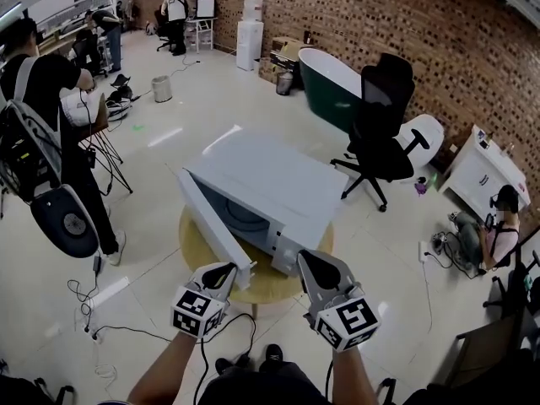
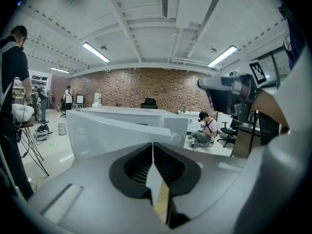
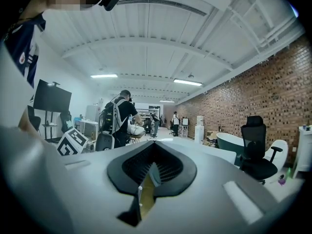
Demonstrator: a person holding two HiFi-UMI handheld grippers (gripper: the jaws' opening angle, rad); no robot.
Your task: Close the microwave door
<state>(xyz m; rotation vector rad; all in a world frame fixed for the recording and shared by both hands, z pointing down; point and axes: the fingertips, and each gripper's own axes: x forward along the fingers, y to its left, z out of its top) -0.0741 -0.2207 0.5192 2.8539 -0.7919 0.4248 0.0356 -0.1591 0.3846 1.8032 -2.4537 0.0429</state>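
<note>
The microwave [image 1: 283, 175], a white, smooth-skinned box with squared edges, sat on a round table [image 1: 196, 247] with a pale wooden top, near the middle of the room. Its door [image 1: 211, 222], a flat white slab, stood wide open, swung out to the left front of the oven so that its free end reached past the table's near rim. The open cavity showed dark grey-blue with a curved form inside; what that form was could not be told.

The left gripper [image 1: 229, 269], grey plastic with black ribbed pads, had its jaws pressed together at the tips and gripped nothing. It hung just beside the free end of the door; whether it touched the door could not be told. In the left gripper view the white door ran across close beyond the jaws.

The right gripper [image 1: 310, 260] was likewise clenched, tips together with nothing between them, and hovered over the table's near edge by the front right corner of the microwave.

The floor [image 1: 152, 163] was glossy pale tile. Behind the microwave stood a black office chair [image 1: 384, 116] on a star base and a dark green bathtub [image 1: 329, 78] with a white rim, against a rough red brick wall [image 1: 380, 15]. A standing person [image 1: 42, 83] in black was at the left, and a seated person [image 1: 494, 234] was on the floor at the right.
</note>
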